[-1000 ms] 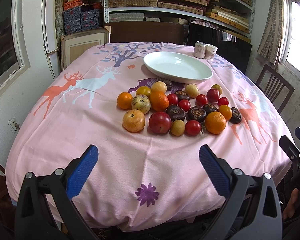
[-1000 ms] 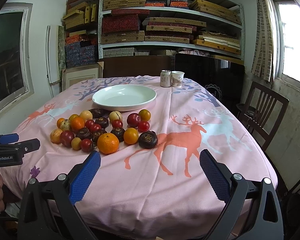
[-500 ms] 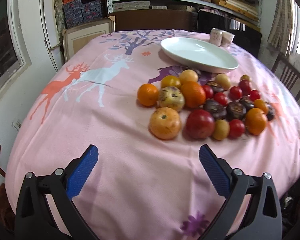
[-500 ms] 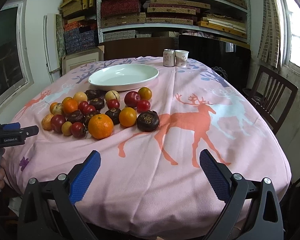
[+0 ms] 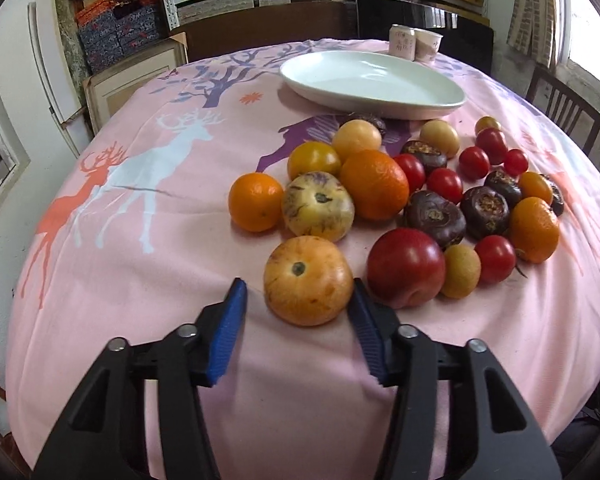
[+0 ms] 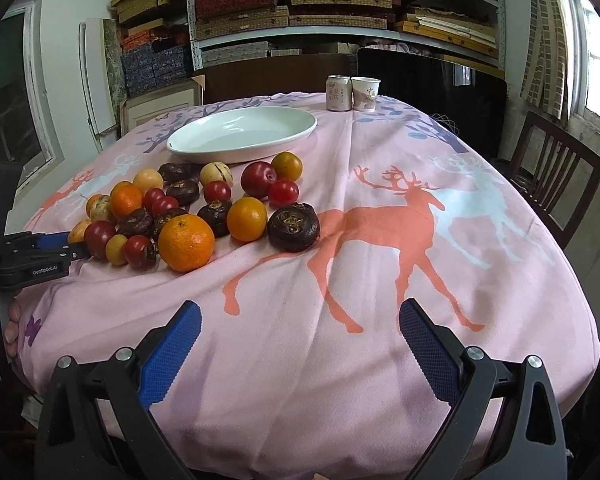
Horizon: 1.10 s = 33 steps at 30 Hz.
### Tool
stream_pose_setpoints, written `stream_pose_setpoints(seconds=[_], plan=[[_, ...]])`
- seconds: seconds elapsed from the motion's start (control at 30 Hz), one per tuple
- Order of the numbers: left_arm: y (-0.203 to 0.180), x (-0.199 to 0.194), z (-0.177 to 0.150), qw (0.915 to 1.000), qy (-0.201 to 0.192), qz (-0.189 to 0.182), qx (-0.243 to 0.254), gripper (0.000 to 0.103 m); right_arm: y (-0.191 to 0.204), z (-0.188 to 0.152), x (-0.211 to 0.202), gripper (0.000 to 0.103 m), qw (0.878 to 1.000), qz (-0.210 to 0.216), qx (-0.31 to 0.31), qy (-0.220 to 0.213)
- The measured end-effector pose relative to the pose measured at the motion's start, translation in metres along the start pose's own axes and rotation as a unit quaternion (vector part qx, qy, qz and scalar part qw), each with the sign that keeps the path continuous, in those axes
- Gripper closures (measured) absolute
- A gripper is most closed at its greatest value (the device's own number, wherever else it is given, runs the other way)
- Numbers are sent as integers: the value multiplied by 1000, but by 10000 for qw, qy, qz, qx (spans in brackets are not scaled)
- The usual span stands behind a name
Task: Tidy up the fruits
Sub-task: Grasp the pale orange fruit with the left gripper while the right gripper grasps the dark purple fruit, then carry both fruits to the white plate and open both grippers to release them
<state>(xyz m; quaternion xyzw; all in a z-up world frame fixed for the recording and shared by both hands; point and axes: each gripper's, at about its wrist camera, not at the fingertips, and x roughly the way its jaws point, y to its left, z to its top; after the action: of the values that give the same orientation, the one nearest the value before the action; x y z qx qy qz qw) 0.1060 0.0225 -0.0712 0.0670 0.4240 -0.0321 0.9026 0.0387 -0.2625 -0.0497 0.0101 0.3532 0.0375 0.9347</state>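
Note:
A heap of fruit lies on the pink deer-print tablecloth in front of an empty white oval plate. My left gripper has narrowed around the nearest fruit, an orange-yellow speckled round one; the right pad touches it, the left pad stands a little off. A red plum lies just right of it. My right gripper is open and empty above bare cloth, nearer than a large orange and a dark purple fruit. The left gripper also shows in the right wrist view.
A drink can and a paper cup stand behind the plate. Wooden chairs stand to the right of the table. Shelves with stacked boxes fill the back wall.
My left gripper moved forward and down to the nearest speckled fruit and its jaws narrowed around it. My right gripper moved slightly closer to the table, still open.

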Motion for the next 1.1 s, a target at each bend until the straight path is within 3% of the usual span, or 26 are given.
stream_pose_setpoints(seconds=[0.3,0.5,0.6,0.77,0.83,1.1], plan=[[4,-7,-7,9992,-213,-252,-216,62,0,3,9,4,9998,111,-14,161],[4,-40,-10,9971,-557,-412,-301,62,-13,23,24,4,9995,146,-54,292],[0,-55,-13,9960,-681,-505,-270,62,-10,38,38,4,9985,9,-387,388],[-7,-63,-18,9957,-669,-603,-213,62,-3,47,74,15,9934,-15,-755,863],[-7,-62,-20,9958,-649,-603,-235,62,1,51,82,21,9924,-39,-797,933],[-6,-55,-22,9963,-532,-611,-288,62,13,66,95,28,9889,-163,-1048,1045]])
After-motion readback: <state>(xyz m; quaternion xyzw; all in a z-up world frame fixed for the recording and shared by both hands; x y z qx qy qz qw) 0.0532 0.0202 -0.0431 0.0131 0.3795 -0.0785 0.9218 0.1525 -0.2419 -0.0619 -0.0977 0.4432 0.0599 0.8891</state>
